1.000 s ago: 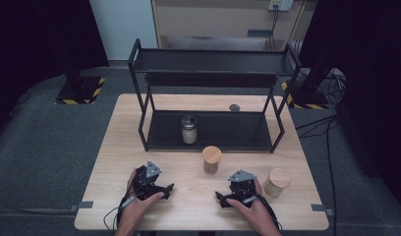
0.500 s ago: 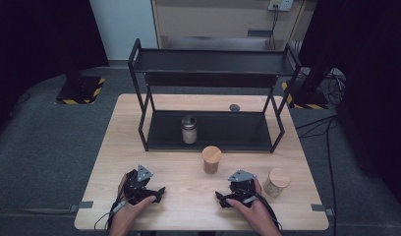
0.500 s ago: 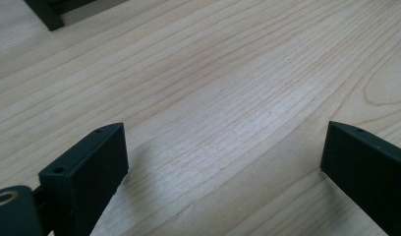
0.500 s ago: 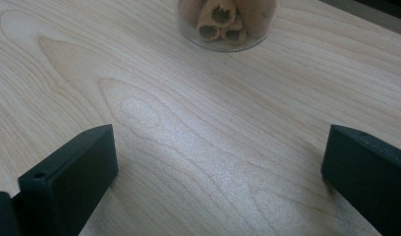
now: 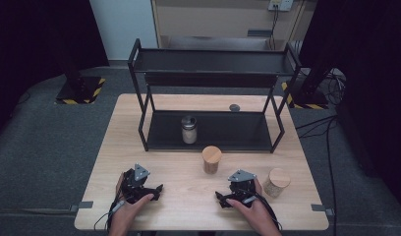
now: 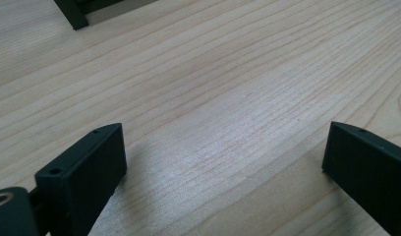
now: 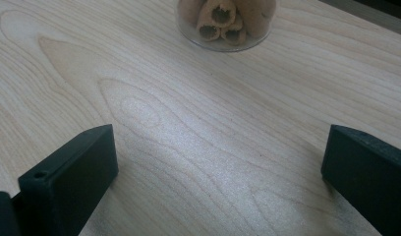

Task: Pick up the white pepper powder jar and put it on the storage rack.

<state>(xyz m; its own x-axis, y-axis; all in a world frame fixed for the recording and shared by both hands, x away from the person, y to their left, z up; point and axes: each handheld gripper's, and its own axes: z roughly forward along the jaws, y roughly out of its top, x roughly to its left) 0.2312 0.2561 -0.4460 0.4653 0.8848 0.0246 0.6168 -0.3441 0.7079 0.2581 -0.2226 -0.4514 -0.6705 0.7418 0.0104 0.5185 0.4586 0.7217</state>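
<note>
High view: right gripper low on counter, jaws spread wide, empty, likely readying a reach. Ahead, wood-lidded jar upright near rack. Left gripper likewise spread, parked. Second jar just beside right hand.

Left gripper and right gripper both sit low in the person's hands, jaws spread wide apart.
</note>
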